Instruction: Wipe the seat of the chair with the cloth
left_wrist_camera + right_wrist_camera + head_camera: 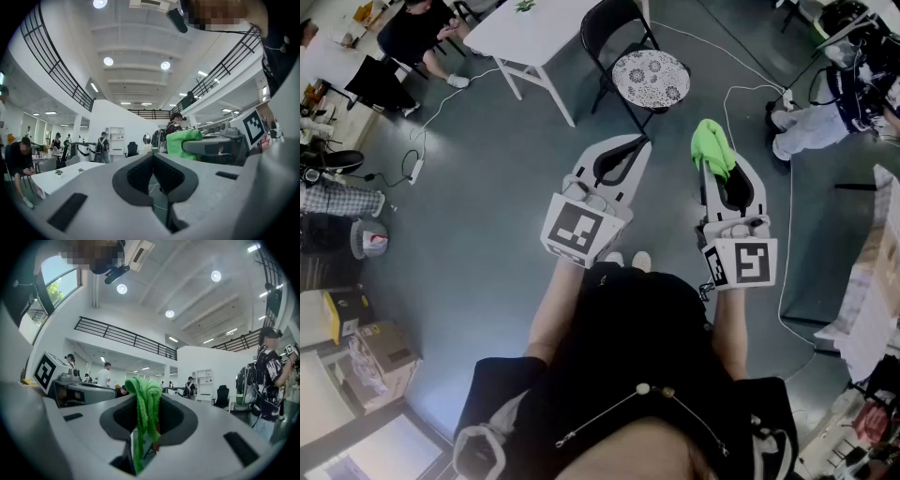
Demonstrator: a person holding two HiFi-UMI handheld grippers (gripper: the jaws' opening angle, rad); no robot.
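Cloth [711,148]: green, bunched, clamped between the 2 jaws of the right tool [722,173]. In the right gripper view the cloth [143,401] rises in a rounded fold above the jaw tips and hangs down through the gap between the pads of that tool [149,427]. The jaws are closed on it.

Chair [614,23]: black folding frame, standing upright on the grey floor [487,187]. Its seat [651,78] is round and carries a white-and-dark pattern. Nothing rests on the seat.

Position of cloth relative to the chair: on the person's side of the chair, slightly to its right in the head view, and apart from the seat. No contact between cloth and chair.

Left tool [643,142]: held on the person's side of the chair, its tip pointing towards the chair's front legs, not touching them. In the left gripper view the jaws of this tool [153,161] meet at their tips with nothing between them. The green cloth [183,142] shows there off to the right, on the other tool.

White surface [534,33]: just beside the chair, on its left in the head view.

Cable [741,89]: white, lying on the floor to the right of the chair.
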